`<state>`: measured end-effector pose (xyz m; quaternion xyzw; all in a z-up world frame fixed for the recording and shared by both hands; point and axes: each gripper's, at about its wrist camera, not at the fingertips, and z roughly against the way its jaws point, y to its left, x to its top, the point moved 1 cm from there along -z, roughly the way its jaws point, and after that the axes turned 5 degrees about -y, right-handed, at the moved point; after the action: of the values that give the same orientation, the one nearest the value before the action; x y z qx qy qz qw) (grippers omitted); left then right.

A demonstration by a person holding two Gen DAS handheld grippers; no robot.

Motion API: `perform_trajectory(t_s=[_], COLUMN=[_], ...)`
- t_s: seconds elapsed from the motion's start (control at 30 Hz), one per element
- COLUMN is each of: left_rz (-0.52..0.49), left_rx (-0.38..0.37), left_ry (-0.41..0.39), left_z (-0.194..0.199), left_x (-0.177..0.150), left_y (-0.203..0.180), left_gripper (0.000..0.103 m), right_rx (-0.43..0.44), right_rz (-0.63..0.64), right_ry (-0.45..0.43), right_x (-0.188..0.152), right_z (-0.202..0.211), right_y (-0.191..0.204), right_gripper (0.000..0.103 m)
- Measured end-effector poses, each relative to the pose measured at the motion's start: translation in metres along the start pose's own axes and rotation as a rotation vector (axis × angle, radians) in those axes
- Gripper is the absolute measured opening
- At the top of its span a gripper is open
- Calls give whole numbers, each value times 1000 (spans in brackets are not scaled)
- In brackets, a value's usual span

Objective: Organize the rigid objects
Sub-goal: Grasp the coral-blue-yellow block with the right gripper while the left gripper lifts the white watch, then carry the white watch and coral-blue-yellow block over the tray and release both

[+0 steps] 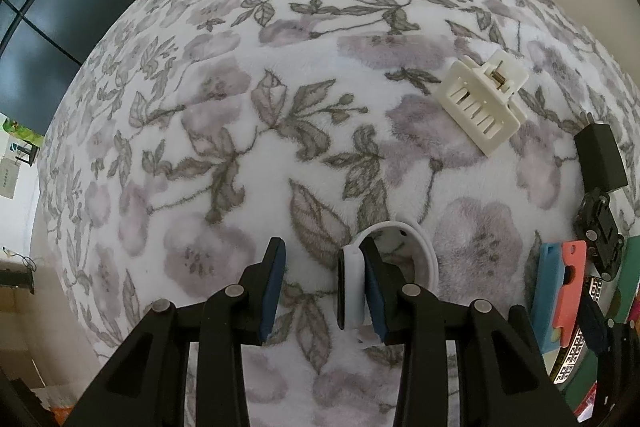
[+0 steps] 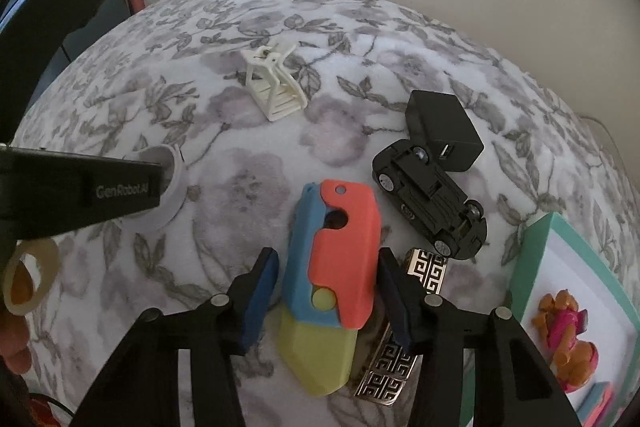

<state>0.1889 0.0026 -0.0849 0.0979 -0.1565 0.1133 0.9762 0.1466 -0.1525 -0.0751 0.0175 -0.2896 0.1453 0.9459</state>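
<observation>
My left gripper (image 1: 325, 287) is open over the floral cloth; a white fitness band (image 1: 352, 291) stands on edge against its right finger, its loop reaching past the fingertips. My right gripper (image 2: 326, 291) is open, its fingers either side of a red, blue and yellow toy knife (image 2: 332, 279) lying on the cloth. A cream hair claw clip (image 1: 482, 103) (image 2: 276, 89), a black charger block (image 2: 442, 135) (image 1: 600, 157) and an upturned black toy car (image 2: 434, 201) (image 1: 598, 233) lie further out. The left gripper's body (image 2: 80, 191) crosses the right wrist view at left.
A black-and-gold patterned lighter (image 2: 400, 327) lies under my right gripper's right finger. A teal box (image 2: 532, 267) holding a pink and orange toy (image 2: 564, 335) stands at right. A tape roll (image 2: 30, 279) sits at the left edge. A wall is behind the bed.
</observation>
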Motion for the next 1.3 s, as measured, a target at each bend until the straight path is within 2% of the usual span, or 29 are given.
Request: perform_trajectory(t_s=[0.1, 0.23, 0.3, 0.37, 0.47, 0.77, 0.9, 1.1, 1.3], left_rz=[-10, -31, -27, -14, -29, -4, -9, 3, 13], left_rx=[11, 36, 28, -5, -15, -44, -53, -59, -82], left_ry=[-9, -21, -20, -14, -14, -14, -31, -92, -180], left_z=[0, 5, 7, 7, 8, 16, 30, 59, 100], left_x=[-1, -1, 0, -1, -1, -4, -5, 0, 3], left_y=[0, -8, -12, -13, -21, -25, -26, -25, -24], left_gripper=[40, 39, 33, 22, 13, 13, 13, 13, 13], right_rx=[0, -4, -6, -9, -7, -18, 4, 54, 30], right_rz=[-12, -43, -54, -58, -69, -96, -139, -259, -335], right_ry=[-1, -2, 0, 5, 11, 35, 39, -9, -88], right_x=[-1, 0, 0, -1, -2, -10, -13, -12, -7], right_z=[0, 1, 1, 2, 4, 11, 18, 43, 81], right_y=[0, -2, -2, -1, -2, 2, -4, -24, -47], right_gripper=[53, 46, 46, 46, 46, 45, 45, 45, 45])
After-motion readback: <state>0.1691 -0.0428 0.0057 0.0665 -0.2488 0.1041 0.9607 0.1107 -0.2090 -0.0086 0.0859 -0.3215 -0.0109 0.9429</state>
